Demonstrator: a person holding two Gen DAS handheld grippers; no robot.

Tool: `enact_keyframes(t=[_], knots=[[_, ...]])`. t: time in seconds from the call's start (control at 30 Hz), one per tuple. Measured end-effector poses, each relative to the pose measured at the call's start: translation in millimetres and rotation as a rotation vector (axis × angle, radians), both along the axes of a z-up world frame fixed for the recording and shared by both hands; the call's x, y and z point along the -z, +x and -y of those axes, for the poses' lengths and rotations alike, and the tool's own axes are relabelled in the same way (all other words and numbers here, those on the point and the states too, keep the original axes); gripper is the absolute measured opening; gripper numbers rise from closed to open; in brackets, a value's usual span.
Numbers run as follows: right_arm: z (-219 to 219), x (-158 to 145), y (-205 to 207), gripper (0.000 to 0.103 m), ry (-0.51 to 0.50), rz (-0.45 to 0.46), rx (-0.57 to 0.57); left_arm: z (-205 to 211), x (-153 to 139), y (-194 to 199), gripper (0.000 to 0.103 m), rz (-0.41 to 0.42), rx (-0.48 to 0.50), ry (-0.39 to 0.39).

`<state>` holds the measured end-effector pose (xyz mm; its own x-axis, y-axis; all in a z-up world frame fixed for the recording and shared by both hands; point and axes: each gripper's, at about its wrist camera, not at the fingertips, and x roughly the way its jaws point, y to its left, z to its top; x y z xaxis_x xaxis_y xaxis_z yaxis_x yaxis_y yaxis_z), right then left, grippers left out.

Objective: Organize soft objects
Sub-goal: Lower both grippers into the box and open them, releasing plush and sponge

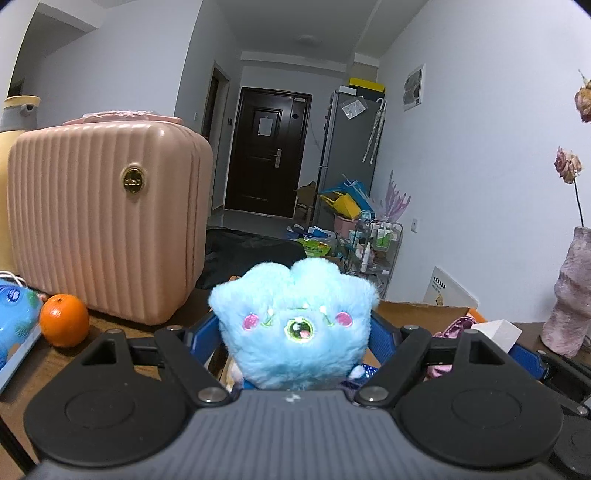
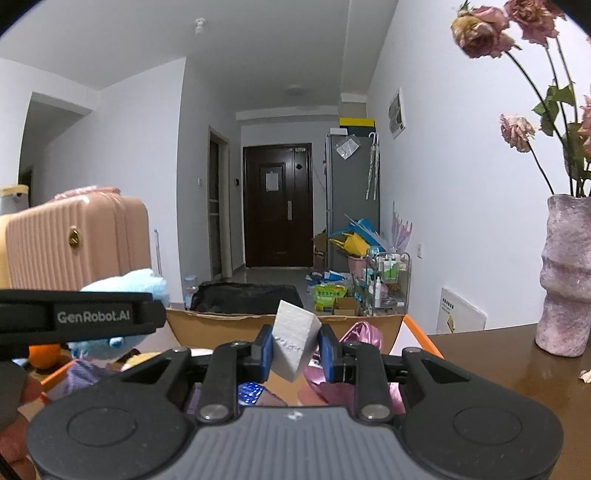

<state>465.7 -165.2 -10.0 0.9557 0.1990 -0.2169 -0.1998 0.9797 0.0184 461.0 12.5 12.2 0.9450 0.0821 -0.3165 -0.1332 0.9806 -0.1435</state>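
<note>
A blue plush toy [image 1: 295,325] is pinched between the blue pads of the left claw [image 1: 295,347], with its embroidered face turned back toward the camera and its fluffy top standing above the pads. Beyond and below this claw, the open cardboard box [image 1: 424,314] is seen, and a white foam block [image 1: 496,332] shows to the claw's right. To the claw's left, an orange [image 1: 64,320] rests on the brown table [image 1: 110,332], just in front of a ribbed pink suitcase [image 1: 107,221]. Far to the right, a mottled pink vase [image 1: 570,295] stands on the table.

In the right wrist view, the white foam block [image 2: 295,343] is gripped between the pads of the right claw [image 2: 295,349], tilted so that one corner points down and another up. It is held above the cardboard box [image 2: 221,326], in which shiny pink fabric [image 2: 360,334] and other soft items are lying. The left claw [image 2: 92,317] with the blue plush toy [image 2: 129,288] is seen to the left of the right claw, at about the same height. The vase [image 2: 565,273] with wilted roses [image 2: 484,29] stands on the table [image 2: 498,369] well to the right.
</note>
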Motion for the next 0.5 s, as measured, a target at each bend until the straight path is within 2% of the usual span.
enact_keyframes(t=[0.13, 0.23, 0.27, 0.3, 0.33, 0.37, 0.4, 0.5], knots=[[-1.8, 2.6, 8.8, 0.031, -0.029, -0.027, 0.004, 0.0, 1.6, 7.3, 0.084, -0.006, 0.001, 0.011], [-0.8, 3.1, 9.1, 0.035, -0.034, -0.035, 0.017, -2.7, 2.5, 6.7, 0.094, -0.01, -0.008, 0.001], [-0.5, 3.0, 8.9, 0.043, -0.039, -0.037, 0.022, -3.2, 2.4, 6.0, 0.1, -0.007, -0.012, -0.003], [-0.4, 2.9, 8.7, 0.055, -0.043, -0.037, 0.025, -4.2, 1.9, 4.4, 0.102, 0.001, -0.017, -0.008], [0.3, 2.9, 7.8, 0.063, -0.043, -0.033, 0.028, -5.1, 1.2, 2.6, 0.103, 0.01, -0.02, -0.011], [1.1, 3.1, 6.7, 0.078, -0.041, -0.029, 0.031, -5.9, 0.5, 2.7, 0.103, 0.016, -0.022, -0.012], [1.9, 3.2, 5.3, 0.088, -0.038, -0.024, 0.033, -5.8, 0.0, 1.4, 0.103, 0.018, -0.026, -0.011], [2.8, 3.8, 2.3, 0.095, -0.036, -0.012, 0.043, -7.2, 0.9, 0.9, 0.103, 0.014, -0.036, -0.018]])
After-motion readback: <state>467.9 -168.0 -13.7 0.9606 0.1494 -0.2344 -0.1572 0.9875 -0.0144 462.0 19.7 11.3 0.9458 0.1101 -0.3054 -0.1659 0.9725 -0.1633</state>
